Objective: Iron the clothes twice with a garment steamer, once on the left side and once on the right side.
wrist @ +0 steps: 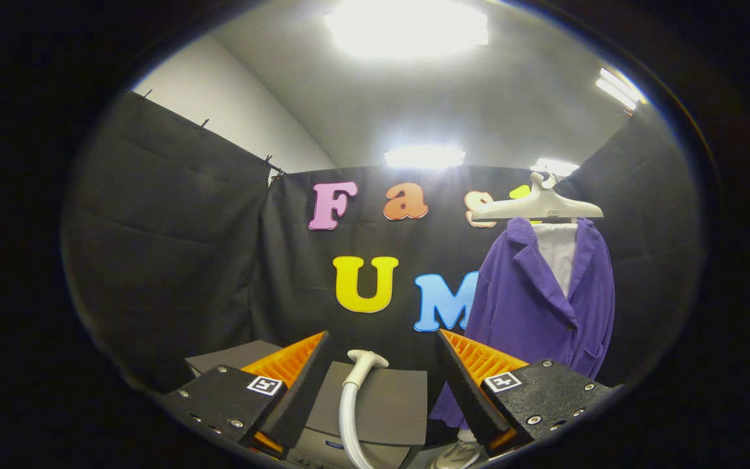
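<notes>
My gripper (385,384) hangs open and empty around the steamer head (366,360); I'd grip its rigid neck, not the limp hose (347,417). The purple coat (541,306), right of it, looks soft.

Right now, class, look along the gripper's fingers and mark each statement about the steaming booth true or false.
1. The gripper is open. True.
2. The purple coat lies folded on the floor. False: it hangs on a white hanger.
3. The steamer head with its white hose stands between the fingers. True.
4. Both fingers press on the coat. False: they hold nothing.
</notes>
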`<act>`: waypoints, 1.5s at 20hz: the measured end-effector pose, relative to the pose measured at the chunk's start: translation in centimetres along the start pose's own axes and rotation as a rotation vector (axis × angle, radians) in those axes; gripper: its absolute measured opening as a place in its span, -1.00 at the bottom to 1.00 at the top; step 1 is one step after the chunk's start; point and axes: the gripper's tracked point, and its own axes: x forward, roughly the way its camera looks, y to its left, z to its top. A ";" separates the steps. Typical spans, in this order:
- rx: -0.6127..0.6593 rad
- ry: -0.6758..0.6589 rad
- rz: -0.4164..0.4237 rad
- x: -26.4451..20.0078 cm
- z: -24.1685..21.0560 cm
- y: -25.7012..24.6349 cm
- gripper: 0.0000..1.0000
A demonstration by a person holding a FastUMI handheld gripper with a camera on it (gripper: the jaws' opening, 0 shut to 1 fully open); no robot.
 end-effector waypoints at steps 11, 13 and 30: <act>0.134 0.201 0.059 13.4 -3.1 0.9 0.92; 0.130 0.260 0.071 15.3 -4.7 1.1 0.92; 0.301 0.784 0.086 22.1 -21.0 4.4 0.91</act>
